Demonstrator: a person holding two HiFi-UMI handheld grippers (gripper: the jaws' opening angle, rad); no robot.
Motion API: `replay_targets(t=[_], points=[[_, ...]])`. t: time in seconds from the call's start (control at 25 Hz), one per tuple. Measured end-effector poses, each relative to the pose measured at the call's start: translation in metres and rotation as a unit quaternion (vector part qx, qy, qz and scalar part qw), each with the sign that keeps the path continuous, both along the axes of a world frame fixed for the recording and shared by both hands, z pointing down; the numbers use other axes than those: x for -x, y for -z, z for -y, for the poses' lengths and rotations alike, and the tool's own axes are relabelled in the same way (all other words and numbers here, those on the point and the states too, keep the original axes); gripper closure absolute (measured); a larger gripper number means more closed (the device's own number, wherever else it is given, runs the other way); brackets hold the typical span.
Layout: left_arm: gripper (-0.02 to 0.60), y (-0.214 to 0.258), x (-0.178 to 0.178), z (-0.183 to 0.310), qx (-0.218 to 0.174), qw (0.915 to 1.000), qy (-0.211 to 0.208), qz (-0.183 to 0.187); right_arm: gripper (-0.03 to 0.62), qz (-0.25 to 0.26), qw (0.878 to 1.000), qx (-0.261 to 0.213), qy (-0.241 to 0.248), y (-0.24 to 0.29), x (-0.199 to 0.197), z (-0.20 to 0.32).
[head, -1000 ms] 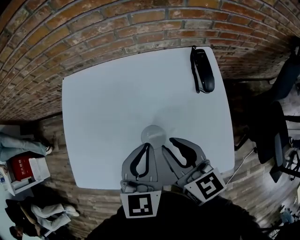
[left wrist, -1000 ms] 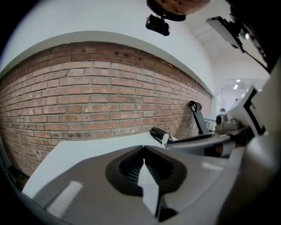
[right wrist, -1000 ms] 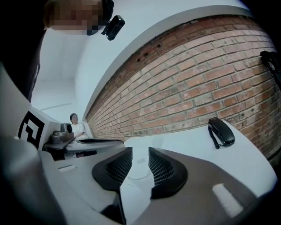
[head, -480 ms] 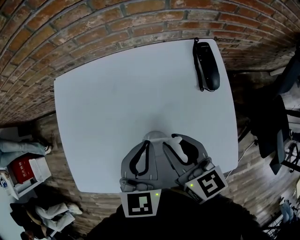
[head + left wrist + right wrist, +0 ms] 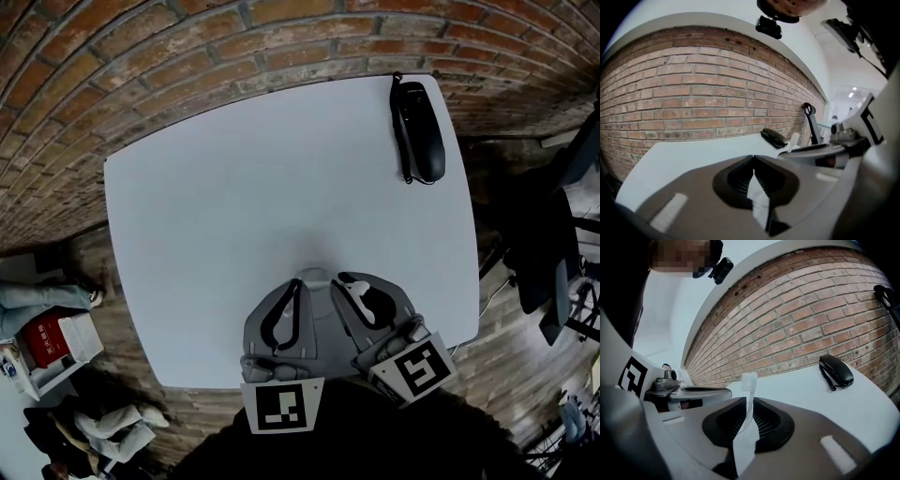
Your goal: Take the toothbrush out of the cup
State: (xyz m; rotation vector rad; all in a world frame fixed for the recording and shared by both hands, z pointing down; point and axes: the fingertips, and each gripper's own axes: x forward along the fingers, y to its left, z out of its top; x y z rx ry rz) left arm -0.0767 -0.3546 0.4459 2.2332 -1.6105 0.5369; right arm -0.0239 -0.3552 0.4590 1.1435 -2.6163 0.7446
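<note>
The white toothbrush [image 5: 749, 383] stands upright between the jaws of my right gripper [image 5: 746, 401]. Those jaws have just been closing, and their pads now pinch its thin stem below the bristle head. In the left gripper view the brush head [image 5: 793, 140] pokes up beyond the right gripper's body. The clear cup [image 5: 314, 275] on the white table [image 5: 262, 187] is mostly hidden under both grippers, with only its far rim showing. My left gripper [image 5: 297, 286] sits just left of the cup. Its tips [image 5: 753, 158] meet with nothing between them.
A black corded phone [image 5: 419, 131] lies at the table's far right corner, in front of the brick wall [image 5: 234, 47]. Dark chairs [image 5: 553, 281] stand right of the table. A person's legs and a red box [image 5: 42, 333] are on the floor at the left.
Both grippers have moved forward and down over the cup, which now shows only its rim. The right jaws have narrowed from wide apart onto the toothbrush.
</note>
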Motion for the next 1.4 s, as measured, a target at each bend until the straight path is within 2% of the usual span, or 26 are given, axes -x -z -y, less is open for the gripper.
replay_targets(t=[0.4, 0.84, 1.4], points=[[0.572, 0.011, 0.006, -0.005, -0.013, 0.9998, 0.014, -0.001, 0.572, 0.005, 1.0, -0.029, 0.004, 0.018, 0.002, 0.0], [0.572, 0.053, 0.013, -0.023, -0.07, 0.9965, 0.046, 0.005, 0.572, 0.017, 0.995, -0.094, 0.037, 0.066, 0.013, -0.014], [0.572, 0.109, -0.002, -0.096, -0.142, 0.9854, 0.093, 0.018, 0.572, 0.036, 0.975, -0.199, 0.088, 0.138, 0.001, -0.08]])
